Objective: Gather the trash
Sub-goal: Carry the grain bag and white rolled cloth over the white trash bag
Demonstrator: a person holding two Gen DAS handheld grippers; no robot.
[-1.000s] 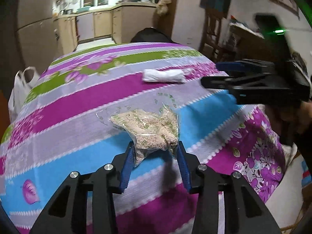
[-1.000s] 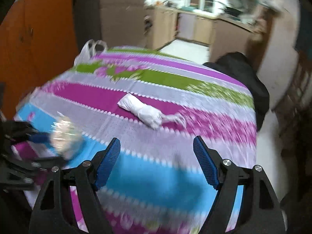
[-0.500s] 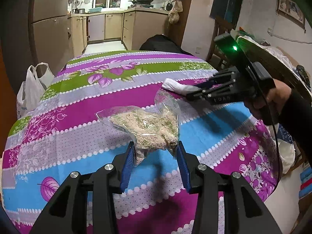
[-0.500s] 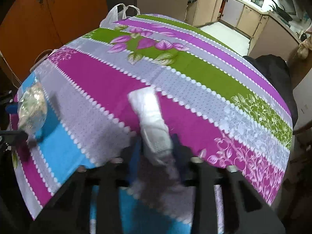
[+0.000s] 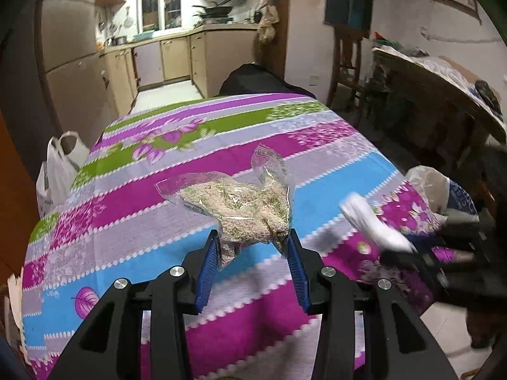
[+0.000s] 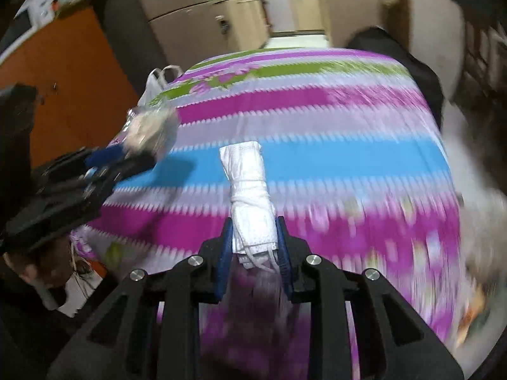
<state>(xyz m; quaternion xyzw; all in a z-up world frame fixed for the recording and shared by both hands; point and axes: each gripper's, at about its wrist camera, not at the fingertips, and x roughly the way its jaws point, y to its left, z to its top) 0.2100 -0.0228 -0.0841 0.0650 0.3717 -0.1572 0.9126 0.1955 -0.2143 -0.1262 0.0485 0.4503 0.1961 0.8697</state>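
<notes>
Striped surface (image 5: 133, 209): left tongs (image 5: 253, 253) pinch grain pouch (image 5: 240, 205); right tongs (image 6: 253, 247) pinch white roll (image 6: 250, 196), long axis pointing forward; white bag (image 5: 57, 171) hangs at left edge.

We've got a tabletop (image 5: 126, 209) under a loud striped floral cloth, with beige kitchen cabinets (image 5: 177, 60) and a bright window (image 5: 161, 0) behind it. There's a wooden chair (image 5: 348, 60) by the pale wall, plus an orange cupboard (image 6: 63, 79) off to one side.
</notes>
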